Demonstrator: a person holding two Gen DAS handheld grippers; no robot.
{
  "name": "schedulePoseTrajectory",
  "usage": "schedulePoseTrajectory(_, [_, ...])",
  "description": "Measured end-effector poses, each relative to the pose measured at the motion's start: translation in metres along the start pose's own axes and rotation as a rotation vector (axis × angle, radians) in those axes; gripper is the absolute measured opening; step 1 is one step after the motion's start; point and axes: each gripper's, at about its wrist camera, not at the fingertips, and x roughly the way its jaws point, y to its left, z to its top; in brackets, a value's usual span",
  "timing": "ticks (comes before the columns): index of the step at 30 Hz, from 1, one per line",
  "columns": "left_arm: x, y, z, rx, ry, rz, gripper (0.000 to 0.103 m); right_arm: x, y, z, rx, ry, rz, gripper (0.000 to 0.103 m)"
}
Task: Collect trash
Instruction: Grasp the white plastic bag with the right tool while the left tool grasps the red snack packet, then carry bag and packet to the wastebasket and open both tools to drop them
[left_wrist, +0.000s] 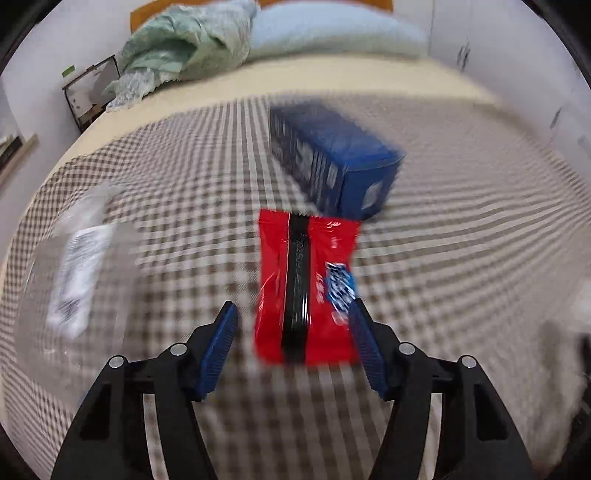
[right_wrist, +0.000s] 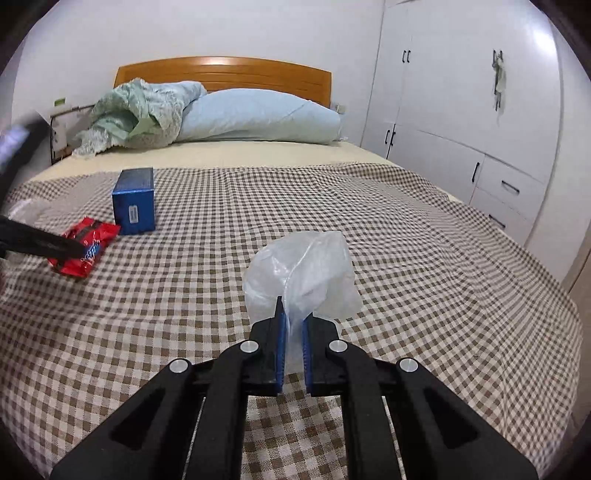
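From the bed's left edge inward I see a clear wrapper, then my left gripper, fingers apart around the near end of a red snack packet, one pad touching its side, with a blue box just behind it. Right of that the checked cover lies open to the far edge. My right gripper is clamped on a thin plastic bag.

Red snack wrapper with a black stripe lying flat on the checked bedspread, its far end touching a blue box lying on its side, clear plastic packet with a white label lying well apart, crumpled translucent bag standing puffed up
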Motion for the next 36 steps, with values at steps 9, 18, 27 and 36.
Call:
schedulePoseTrajectory(9, [-0.038,0.004,-0.019,-0.047,-0.032,-0.117,0.009,0.007,-0.007,0.002,0.039,0.026,0.011,0.007])
schedulePoseTrajectory(18, [-0.206,0.051,-0.128,-0.156,-0.113,-0.382,0.009,-0.052,-0.02,-0.009,0.129,0.039,0.132,0.007])
schedulePoseTrajectory(27, [-0.264,-0.014,-0.295,0.012,-0.018,-0.546,0.009,-0.292,-0.115,-0.17,0.136,0.135,0.061,0.007])
schedulePoseTrajectory(36, [-0.23,-0.132,-0.41,0.188,0.214,-0.638,0.009,-0.325,-0.199,-0.324,0.381,0.477,-0.002,0.007])
